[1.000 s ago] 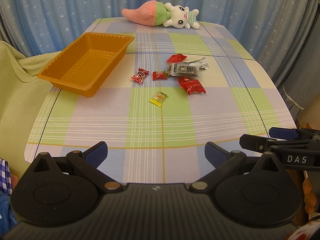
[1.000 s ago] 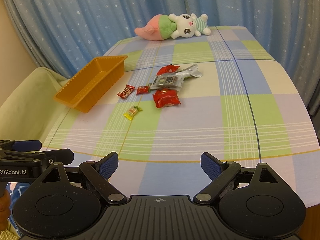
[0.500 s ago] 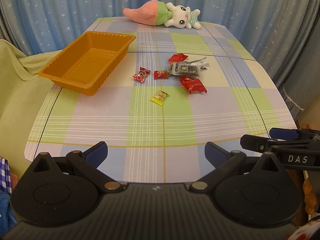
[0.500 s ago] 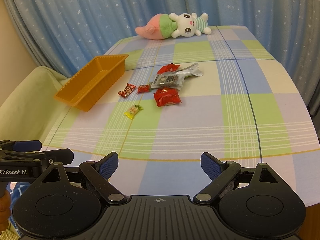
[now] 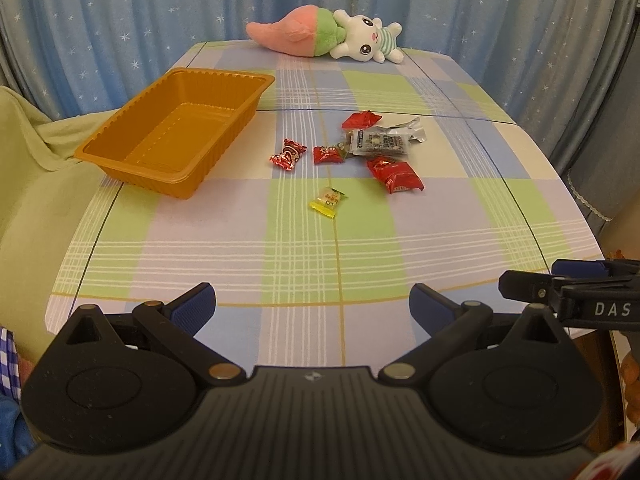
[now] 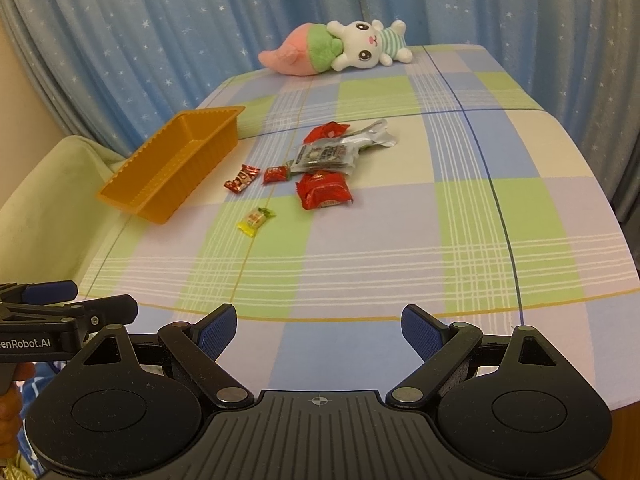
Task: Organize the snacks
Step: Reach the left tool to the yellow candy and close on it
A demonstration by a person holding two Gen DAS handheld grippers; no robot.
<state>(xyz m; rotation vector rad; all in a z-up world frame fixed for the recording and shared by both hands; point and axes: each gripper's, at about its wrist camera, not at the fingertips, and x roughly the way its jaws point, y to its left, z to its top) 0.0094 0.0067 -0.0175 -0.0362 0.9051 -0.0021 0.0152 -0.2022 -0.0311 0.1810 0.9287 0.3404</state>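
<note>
Several wrapped snacks lie mid-table: a yellow candy (image 5: 327, 201) (image 6: 255, 221), a red twist candy (image 5: 288, 154) (image 6: 241, 178), a small red candy (image 5: 327, 154) (image 6: 276, 174), a red packet (image 5: 396, 175) (image 6: 325, 195), a silver packet (image 5: 380, 142) (image 6: 332, 155) and a red packet behind it (image 5: 360, 119) (image 6: 326, 132). An empty orange tray (image 5: 120, 148) (image 6: 132, 196) stands left of them. My left gripper (image 5: 312, 312) and right gripper (image 6: 319, 332) are open and empty over the near table edge, far from the snacks.
A plush rabbit with a carrot (image 5: 328, 36) (image 6: 340, 50) lies at the far end of the checked tablecloth (image 5: 320, 260). Blue starred curtains hang behind. A green sofa cover (image 5: 36, 184) is at the left. The right gripper shows at the left wrist view's right edge (image 5: 568, 296).
Both grippers have moved slightly forward and up toward the table; the snacks and tray have not moved. Both stay open.
</note>
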